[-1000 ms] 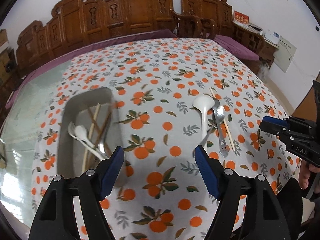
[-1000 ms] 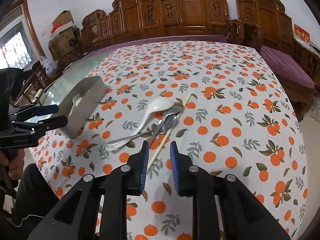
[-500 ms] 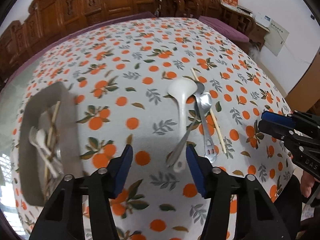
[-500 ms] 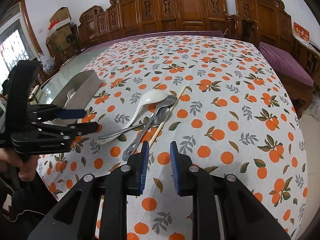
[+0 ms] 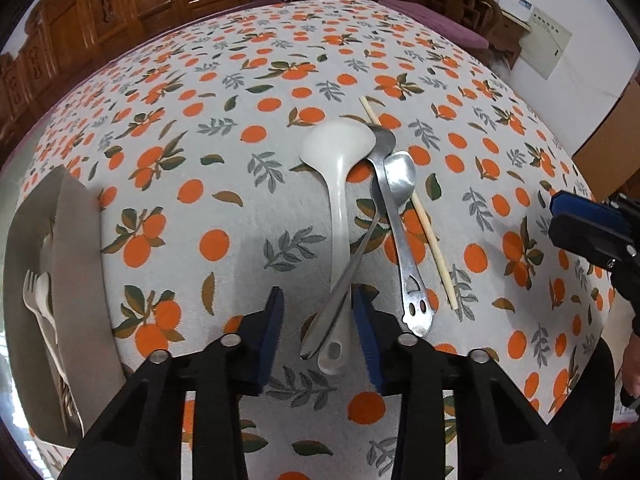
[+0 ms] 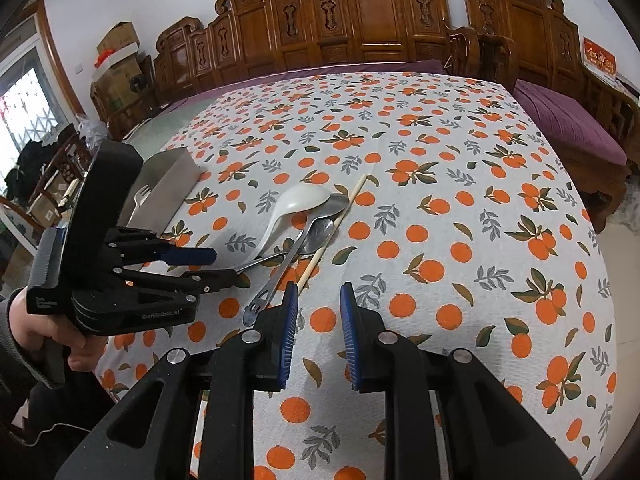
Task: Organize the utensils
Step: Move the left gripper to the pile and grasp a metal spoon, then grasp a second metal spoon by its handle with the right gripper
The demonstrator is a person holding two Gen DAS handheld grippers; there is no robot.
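Near the surface's [image 5: 280, 216] front edge, the left claw [image 5: 318, 320], its jaws just closing but not yet clamped, straddles the handles of a white ladle [image 5: 340, 184] and steel spoon [image 5: 360, 240]; the right claw [image 6: 318, 328] hovers slightly apart, empty, while a tray [image 5: 76, 264] sits at the left edge.

Carved wooden chairs [image 6: 360, 28], cardboard boxes [image 6: 120, 64] and a wall panel [image 5: 546, 46] ring the room

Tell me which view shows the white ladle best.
The left wrist view: the white ladle lies whole, bowl to handle end, its handle running between the left tongs. The right wrist view shows its bowl and upper handle, but the left tongs hide the handle's end.
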